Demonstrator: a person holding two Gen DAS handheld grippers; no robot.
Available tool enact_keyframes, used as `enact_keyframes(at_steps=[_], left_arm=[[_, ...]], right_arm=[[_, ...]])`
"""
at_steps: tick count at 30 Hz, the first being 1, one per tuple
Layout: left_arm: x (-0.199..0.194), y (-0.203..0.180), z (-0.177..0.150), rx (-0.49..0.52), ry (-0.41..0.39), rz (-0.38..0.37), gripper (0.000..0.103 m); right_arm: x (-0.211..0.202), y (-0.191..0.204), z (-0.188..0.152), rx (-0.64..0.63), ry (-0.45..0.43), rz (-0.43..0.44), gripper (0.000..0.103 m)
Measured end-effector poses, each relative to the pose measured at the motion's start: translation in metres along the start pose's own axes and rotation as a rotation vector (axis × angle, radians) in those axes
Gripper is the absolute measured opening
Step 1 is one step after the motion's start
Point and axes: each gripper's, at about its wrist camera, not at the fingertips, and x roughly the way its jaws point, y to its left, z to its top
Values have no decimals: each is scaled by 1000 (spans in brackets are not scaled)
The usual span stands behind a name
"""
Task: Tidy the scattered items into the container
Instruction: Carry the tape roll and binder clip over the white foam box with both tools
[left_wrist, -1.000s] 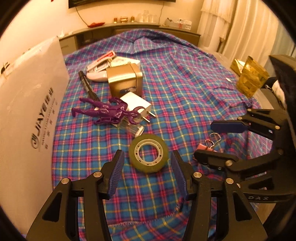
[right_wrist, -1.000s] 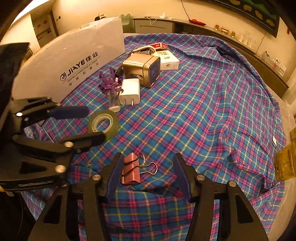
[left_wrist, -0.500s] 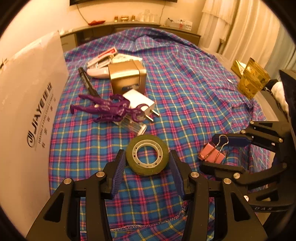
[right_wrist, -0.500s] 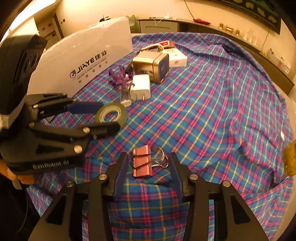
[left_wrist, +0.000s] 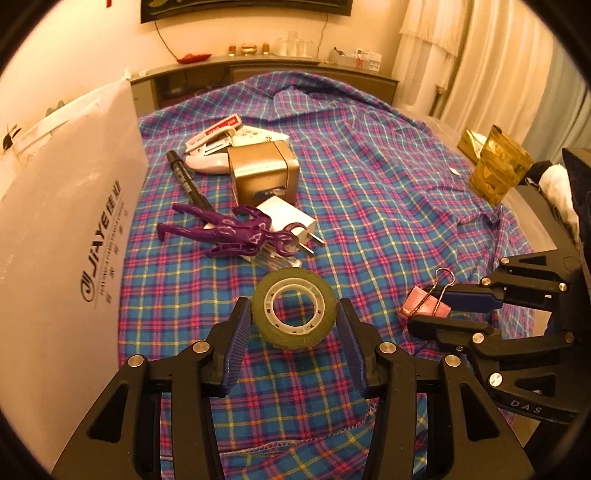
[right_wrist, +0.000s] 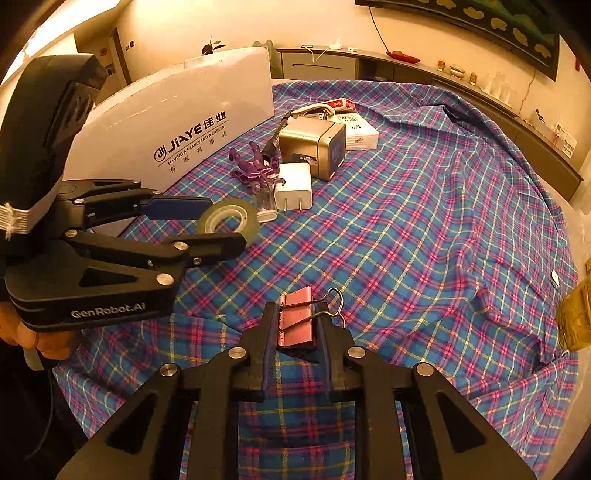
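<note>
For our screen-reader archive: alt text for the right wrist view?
The right gripper is shut on a pink binder clip on a plaid cloth. To the left, the left gripper is closing around a tape roll.

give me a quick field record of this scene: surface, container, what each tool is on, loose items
surface: plaid cloth
container: white box at the cloth's edge, inside not visible
left tool: jaws closing around the tape roll, which lies on the cloth
right tool: shut on the pink binder clip
loose items: purple figure, white charger, gold box, black marker, small cartons behind
</note>
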Motion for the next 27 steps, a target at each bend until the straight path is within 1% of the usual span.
enact_keyframes(at_steps=[5,14,21,27], left_arm=[[-11,5,2,-12,-25,-7,49],[-42,13,9,-46,-92,-26,49],[-75,22,15,-62,-162,-20,49],[-109,33,23,-89,-232,-14,49]], right_arm=[[-12,0,6,32,-38,10,21],[-32,5,26,63,-108,14,21],[-49,16,39,81,-160,11,21],[-66,35,52,75,-211,15,21]])
